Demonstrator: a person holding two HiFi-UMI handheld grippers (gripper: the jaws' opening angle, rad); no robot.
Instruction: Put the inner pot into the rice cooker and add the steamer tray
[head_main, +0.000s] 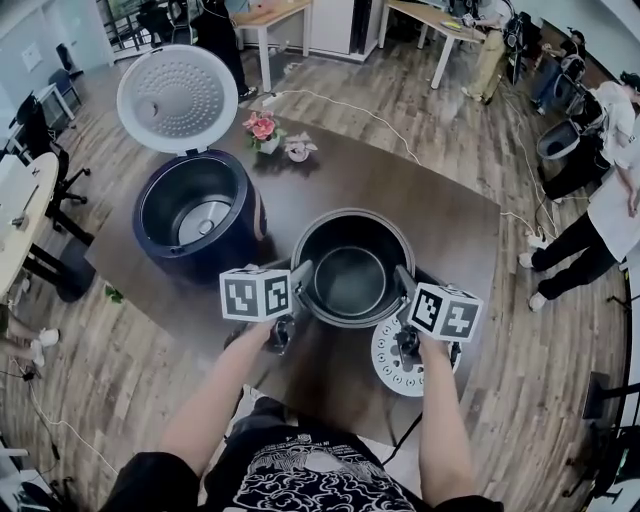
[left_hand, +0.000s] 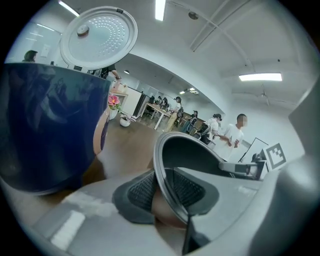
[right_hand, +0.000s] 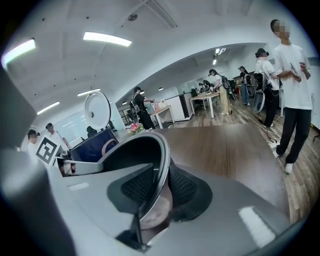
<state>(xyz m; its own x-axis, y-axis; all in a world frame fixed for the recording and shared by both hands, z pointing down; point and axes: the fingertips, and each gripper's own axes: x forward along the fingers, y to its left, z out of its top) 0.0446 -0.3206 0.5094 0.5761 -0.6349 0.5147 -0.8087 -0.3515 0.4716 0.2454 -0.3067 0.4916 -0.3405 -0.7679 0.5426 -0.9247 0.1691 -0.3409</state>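
The dark metal inner pot (head_main: 350, 268) stands on the brown table (head_main: 440, 200), right of the navy rice cooker (head_main: 195, 215), whose perforated lid (head_main: 177, 98) stands open. My left gripper (head_main: 300, 285) is shut on the pot's left rim and my right gripper (head_main: 405, 285) on its right rim. In the left gripper view the textured pads (left_hand: 140, 192) clamp the thin rim (left_hand: 159, 150), with the cooker (left_hand: 50, 135) close on the left. The right gripper view shows its pads (right_hand: 182, 187) pressed on the rim (right_hand: 162, 150) from both sides. The white perforated steamer tray (head_main: 392, 365) lies flat under my right hand.
A small pot of pink flowers (head_main: 262, 130) and a white ornament (head_main: 298, 148) sit at the table's far side behind the cooker. A white cable (head_main: 350, 105) runs across the wooden floor. Several people stand and sit at desks to the right and far back.
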